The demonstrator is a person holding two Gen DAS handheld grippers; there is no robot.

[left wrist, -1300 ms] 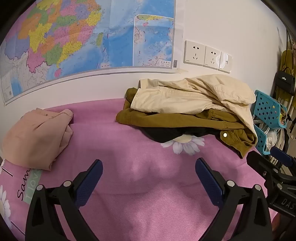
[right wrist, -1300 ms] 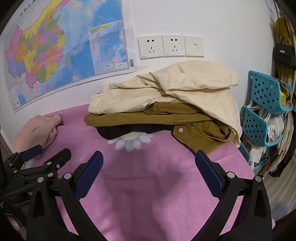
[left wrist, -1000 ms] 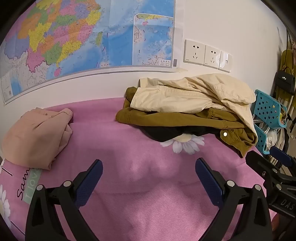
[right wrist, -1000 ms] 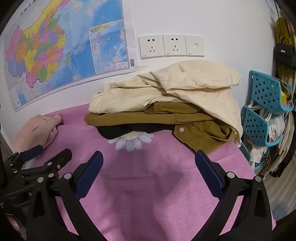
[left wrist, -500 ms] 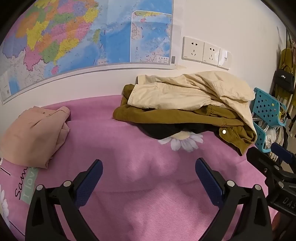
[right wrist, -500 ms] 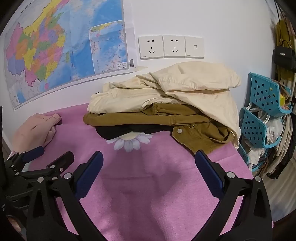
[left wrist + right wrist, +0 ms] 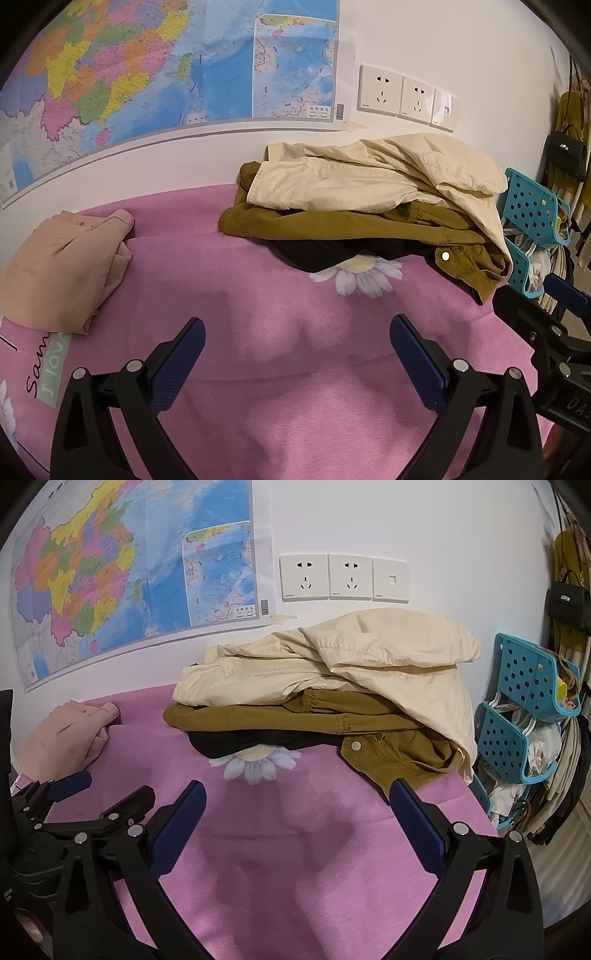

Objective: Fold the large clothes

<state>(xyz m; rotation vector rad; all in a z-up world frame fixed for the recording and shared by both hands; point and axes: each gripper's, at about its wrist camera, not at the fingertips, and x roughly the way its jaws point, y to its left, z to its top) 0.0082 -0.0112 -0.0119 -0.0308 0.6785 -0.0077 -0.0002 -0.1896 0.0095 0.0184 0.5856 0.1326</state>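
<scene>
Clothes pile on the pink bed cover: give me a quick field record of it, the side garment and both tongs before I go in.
surface: pink bed cover with a daisy print
pile order, top to bottom: cream jacket, mustard jacket, black garment
pile state: loose, unfolded, against the wall
side garment: pink garment, bundled, apart from the pile
left tongs: open, empty, above bare cover
right tongs: open, empty, short of the pile
beside bed: teal baskets
</scene>
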